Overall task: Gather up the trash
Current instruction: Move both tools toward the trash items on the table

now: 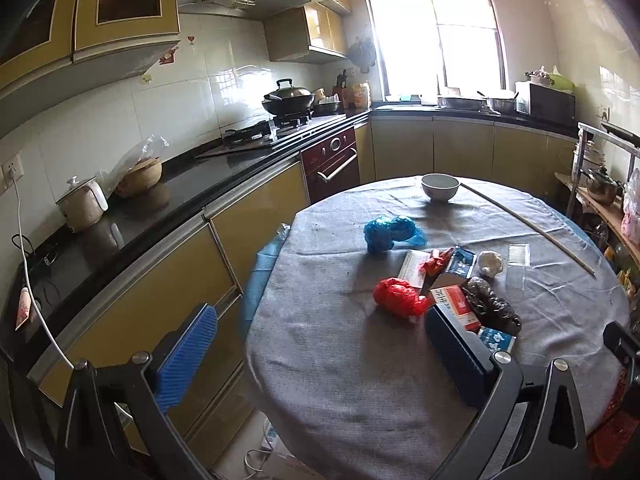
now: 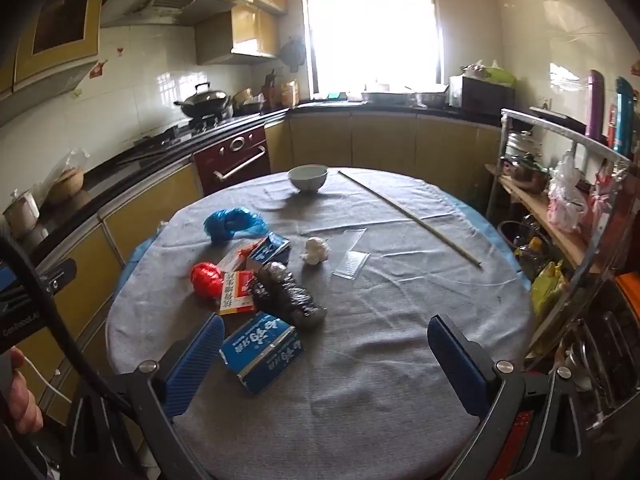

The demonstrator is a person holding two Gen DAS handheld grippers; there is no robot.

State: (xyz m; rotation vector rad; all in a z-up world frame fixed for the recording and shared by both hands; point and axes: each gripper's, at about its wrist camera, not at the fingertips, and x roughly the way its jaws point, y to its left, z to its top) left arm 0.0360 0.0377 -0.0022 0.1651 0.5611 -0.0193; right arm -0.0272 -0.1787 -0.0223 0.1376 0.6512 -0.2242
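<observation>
Both jaws spread wide, nothing between. Right hand-held gripper (image 2: 324,360) above near edge of cloth-covered counter (image 2: 360,400); blue carton (image 2: 260,350) just beside its left finger, black bag (image 2: 286,296), red bag (image 2: 206,278) beyond. Left hand-held gripper (image 1: 320,356) left of trash; red bag (image 1: 398,298) ahead, right.

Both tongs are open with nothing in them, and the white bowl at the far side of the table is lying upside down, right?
Not quite. The white bowl stands upright, mouth up, at the far side of the table; the right wrist view shows its open rim. The rest holds: the left tongs and right tongs are both open with nothing in them.
</observation>
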